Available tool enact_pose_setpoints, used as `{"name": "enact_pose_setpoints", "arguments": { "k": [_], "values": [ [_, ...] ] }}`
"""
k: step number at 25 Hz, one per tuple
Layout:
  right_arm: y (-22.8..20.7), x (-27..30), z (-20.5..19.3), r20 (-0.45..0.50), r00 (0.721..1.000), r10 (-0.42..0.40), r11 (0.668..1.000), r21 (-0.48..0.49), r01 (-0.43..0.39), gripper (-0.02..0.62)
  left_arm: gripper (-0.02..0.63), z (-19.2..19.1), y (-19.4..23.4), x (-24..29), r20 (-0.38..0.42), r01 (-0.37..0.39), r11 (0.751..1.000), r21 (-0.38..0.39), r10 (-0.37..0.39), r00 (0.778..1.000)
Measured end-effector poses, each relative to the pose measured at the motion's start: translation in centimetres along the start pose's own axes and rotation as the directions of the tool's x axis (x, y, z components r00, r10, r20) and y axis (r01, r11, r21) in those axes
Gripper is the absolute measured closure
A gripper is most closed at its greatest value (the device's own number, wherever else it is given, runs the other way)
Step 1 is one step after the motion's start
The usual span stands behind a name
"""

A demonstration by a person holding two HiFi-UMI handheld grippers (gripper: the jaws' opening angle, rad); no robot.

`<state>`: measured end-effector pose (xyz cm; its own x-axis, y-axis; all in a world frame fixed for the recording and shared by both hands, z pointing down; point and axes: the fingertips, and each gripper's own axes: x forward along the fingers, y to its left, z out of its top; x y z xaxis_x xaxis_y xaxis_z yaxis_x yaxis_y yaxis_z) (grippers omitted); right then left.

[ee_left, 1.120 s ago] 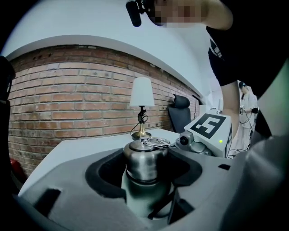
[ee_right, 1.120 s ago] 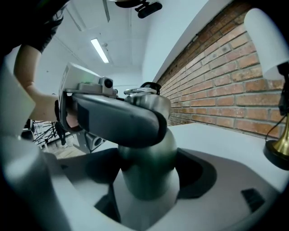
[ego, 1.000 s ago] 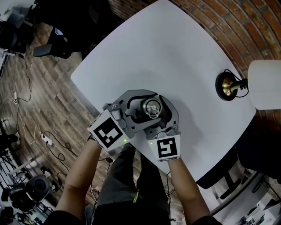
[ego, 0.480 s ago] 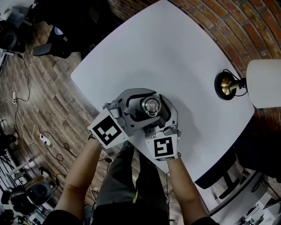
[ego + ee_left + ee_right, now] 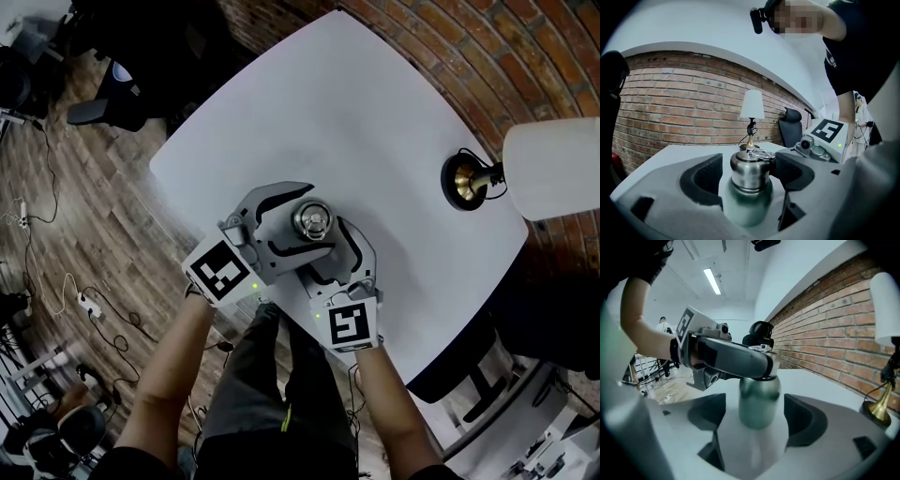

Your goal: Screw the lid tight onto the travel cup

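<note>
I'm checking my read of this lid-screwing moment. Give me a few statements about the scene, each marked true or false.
1. The travel cup stands on the white table. True.
2. The left gripper is clamped shut on the lid. False: its jaws have just been opening and stand apart, with the lid between them.
3. The lamp lies tipped over on the table. False: it stands upright near the table's edge.
4. The right gripper has its jaws on either side of the cup's body, below the lid. True.
</note>
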<state>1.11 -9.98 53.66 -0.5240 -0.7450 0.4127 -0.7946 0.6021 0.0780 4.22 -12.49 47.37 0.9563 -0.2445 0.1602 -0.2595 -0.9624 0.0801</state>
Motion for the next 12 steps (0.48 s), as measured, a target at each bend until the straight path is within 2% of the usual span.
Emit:
{"name": "enact_pose_setpoints", "arguments": {
  "k": [2,4,12],
  "values": [
    [-0.1,-0.8,-0.1,-0.006,1.0,-0.007,1.0,0.016,0.007,0.238,0.265,0.0,-0.3,-0.3,-0.019,0.001,0.999,0.042,0.0,1.0],
    [-0.6,-1.8,-0.2,-0.013,1.0,-0.022,0.999,0.035,0.023,0.238,0.265,0.4,-0.3,-0.7,-0.029,-0.021,0.998,0.054,0.022,0.999],
    [-1.0,-7.2,0.0,-0.059,0.996,-0.069,0.992,0.104,0.075,0.244,0.265,2.4,-1.0,-4.4,-0.084,-0.183,0.982,-0.038,0.18,0.98]
  ]
}}
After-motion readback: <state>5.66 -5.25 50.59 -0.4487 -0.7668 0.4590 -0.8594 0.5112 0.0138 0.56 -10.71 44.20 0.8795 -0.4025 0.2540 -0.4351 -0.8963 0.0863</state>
